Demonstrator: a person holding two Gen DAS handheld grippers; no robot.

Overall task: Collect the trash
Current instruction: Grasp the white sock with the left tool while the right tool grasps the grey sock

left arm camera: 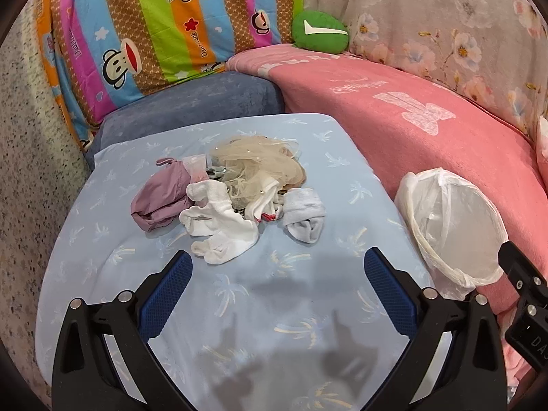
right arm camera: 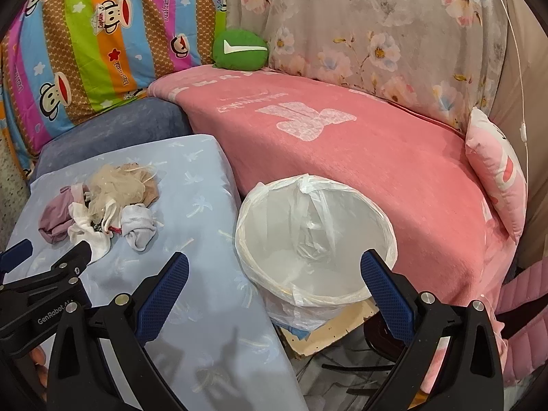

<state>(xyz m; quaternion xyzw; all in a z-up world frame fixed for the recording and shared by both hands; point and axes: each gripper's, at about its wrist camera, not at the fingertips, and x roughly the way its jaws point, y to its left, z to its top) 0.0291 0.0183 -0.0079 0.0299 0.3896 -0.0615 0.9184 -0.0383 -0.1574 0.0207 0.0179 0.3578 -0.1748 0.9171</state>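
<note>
Hovering above the near part of a pale blue palm-print cushion [left arm camera: 102, 239], the left gripper [left arm camera: 277, 263] has its blue-padded jaws spread wide with nothing between them. Toward the cushion's far edge lies the heap of items to be collected. At the heap's left sits a crumpled mauve cloth [left arm camera: 159, 198]. Touching its right side are white socks [left arm camera: 219, 229], bunched and overlapping. Behind the socks rests a wad of cream netting [left arm camera: 260, 167], partly covering a small item that cannot be identified. At the heap's right end lies a folded grey-white sock [left arm camera: 304, 219].

Right of the cushion, just beside its right edge, stands a round bin lined with a white plastic bag [right arm camera: 315, 236]; its mouth is open. The bin sits between the cushion and a pink blanket-covered seat [right arm camera: 376, 157]. The right gripper [right arm camera: 274, 270] hangs over the bin's near rim, jaws wide apart and holding nothing.

Along the back stand a striped monkey-print pillow [left arm camera: 144, 34], a green round plush [left arm camera: 320, 30] and a floral grey cover [right arm camera: 376, 34]. At the far right of the seat leans a pink plush cushion [right arm camera: 496, 174].
</note>
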